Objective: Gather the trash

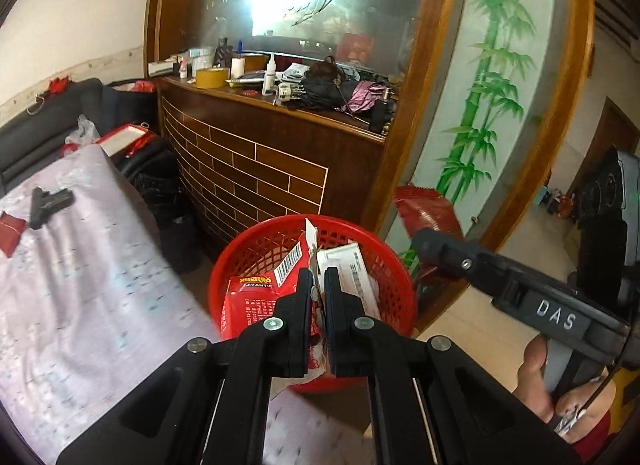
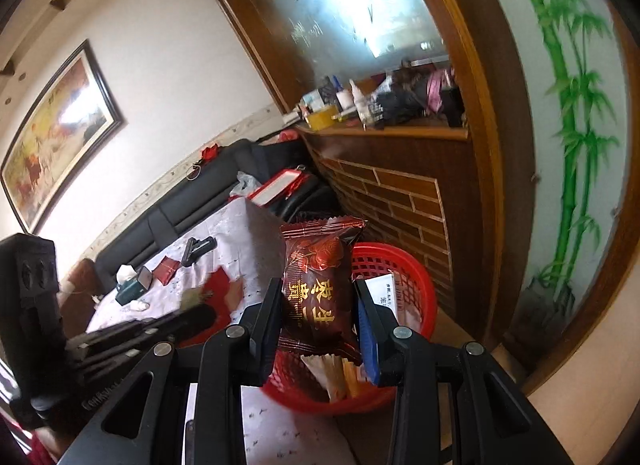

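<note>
My left gripper [image 1: 318, 277] is shut on a thin torn red and white wrapper [image 1: 311, 235], held over the red mesh basket [image 1: 248, 243]. Inside the basket lie a red carton with a barcode [image 1: 256, 289] and a white box [image 1: 356, 273]. In the right wrist view my right gripper [image 2: 318, 285] is shut on a dark red snack packet [image 2: 320, 277] with gold characters, just above the basket [image 2: 420, 281]. From the left wrist view the right gripper [image 1: 436, 245] comes in from the right with that packet [image 1: 428, 205], beside the basket's rim.
A table with a pale patterned cloth [image 1: 80, 285] stands left of the basket, bearing a black object [image 1: 50, 205] and a red envelope [image 1: 10, 233]. Behind the basket a brick-patterned wooden counter [image 1: 256, 173] holds clutter. A black sofa [image 2: 192, 201] lines the wall.
</note>
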Available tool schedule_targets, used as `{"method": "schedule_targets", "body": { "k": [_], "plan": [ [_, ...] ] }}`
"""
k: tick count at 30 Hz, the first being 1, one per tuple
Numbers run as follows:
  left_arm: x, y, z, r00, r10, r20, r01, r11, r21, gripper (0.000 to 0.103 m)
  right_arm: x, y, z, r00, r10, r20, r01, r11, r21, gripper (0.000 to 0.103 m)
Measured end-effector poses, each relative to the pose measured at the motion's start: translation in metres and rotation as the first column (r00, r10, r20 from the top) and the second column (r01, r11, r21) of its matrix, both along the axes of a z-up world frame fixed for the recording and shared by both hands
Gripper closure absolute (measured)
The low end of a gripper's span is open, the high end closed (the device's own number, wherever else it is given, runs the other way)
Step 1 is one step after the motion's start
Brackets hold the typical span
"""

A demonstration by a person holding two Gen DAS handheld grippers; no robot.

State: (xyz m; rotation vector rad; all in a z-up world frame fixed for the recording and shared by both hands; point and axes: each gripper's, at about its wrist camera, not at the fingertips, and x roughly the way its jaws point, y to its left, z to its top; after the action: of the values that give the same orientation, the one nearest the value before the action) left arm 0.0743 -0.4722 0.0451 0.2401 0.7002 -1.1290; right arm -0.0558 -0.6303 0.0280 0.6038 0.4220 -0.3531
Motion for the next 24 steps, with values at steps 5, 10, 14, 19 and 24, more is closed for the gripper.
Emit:
{"method": "schedule_targets", "body": {
  "k": [5,10,14,19,24],
  "plan": [
    [0.018,-0.012,-0.016,0.997,0.04,-0.061,-0.04,0.999,0.005,0.051,0.029,-0.023,-0.023,0.998,0.007,-0.067,-0.005,0.999,0.034,0.044],
    [0.02,0.017,-0.011,0.995,0.074,-0.059,-0.074,0.997,0.001,0.048,0.012,-0.011,-0.015,0.997,-0.034,-0.068,0.032,0.999,-0.026,0.043],
    [0.011,0.057,0.003,0.991,0.133,0.017,-0.132,0.991,-0.022,0.024,-0.006,0.028,0.004,0.984,-0.13,-0.126,0.105,0.976,-0.191,0.026],
    [-0.009,0.111,0.017,0.982,0.166,0.093,-0.163,0.986,-0.038,0.014,-0.033,0.095,0.025,0.969,-0.21,-0.134,0.139,0.903,-0.407,0.005],
    [-0.032,0.169,0.006,0.963,0.23,0.142,-0.224,0.973,-0.054,0.006,-0.06,0.143,0.021,0.976,-0.178,-0.123,0.116,0.91,-0.398,0.002]
  ]
}}
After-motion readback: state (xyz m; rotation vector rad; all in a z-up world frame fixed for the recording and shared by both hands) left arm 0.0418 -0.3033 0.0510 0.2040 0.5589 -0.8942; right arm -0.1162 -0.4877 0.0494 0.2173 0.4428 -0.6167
